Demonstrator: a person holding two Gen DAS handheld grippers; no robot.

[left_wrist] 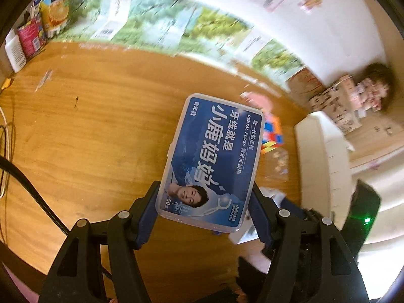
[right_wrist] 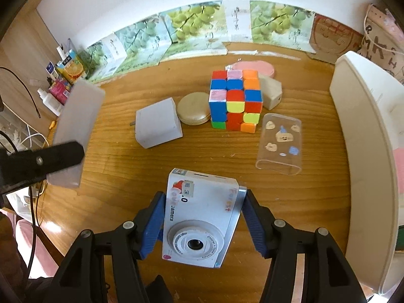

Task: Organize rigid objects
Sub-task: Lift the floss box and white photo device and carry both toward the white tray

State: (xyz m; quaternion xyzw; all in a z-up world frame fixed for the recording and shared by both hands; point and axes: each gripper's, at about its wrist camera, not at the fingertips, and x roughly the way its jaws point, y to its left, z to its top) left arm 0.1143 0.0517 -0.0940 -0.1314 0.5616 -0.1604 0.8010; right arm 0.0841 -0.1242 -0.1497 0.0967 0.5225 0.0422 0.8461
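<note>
My left gripper (left_wrist: 204, 202) is shut on a blue dental floss box (left_wrist: 212, 159) and holds it above the wooden table (left_wrist: 88, 139). The box and the left gripper also show at the left of the right wrist view (right_wrist: 75, 128). My right gripper (right_wrist: 202, 212) is shut on a white toy camera (right_wrist: 202, 222), lens up, near the table's front. Beyond it lie a Rubik's cube (right_wrist: 234, 101), a white block (right_wrist: 156, 126), a round beige case (right_wrist: 193, 112), a clear phone case (right_wrist: 280, 144), a beige wooden piece (right_wrist: 271, 93) and a pink round case (right_wrist: 255, 68).
A white bin (right_wrist: 366, 139) stands at the right edge of the table; it also shows in the left wrist view (left_wrist: 320, 151). Cartons and bottles (right_wrist: 63, 80) stand at the far left. Grape-print boxes (right_wrist: 192, 25) line the back wall. Cables (right_wrist: 30, 136) hang at the left edge.
</note>
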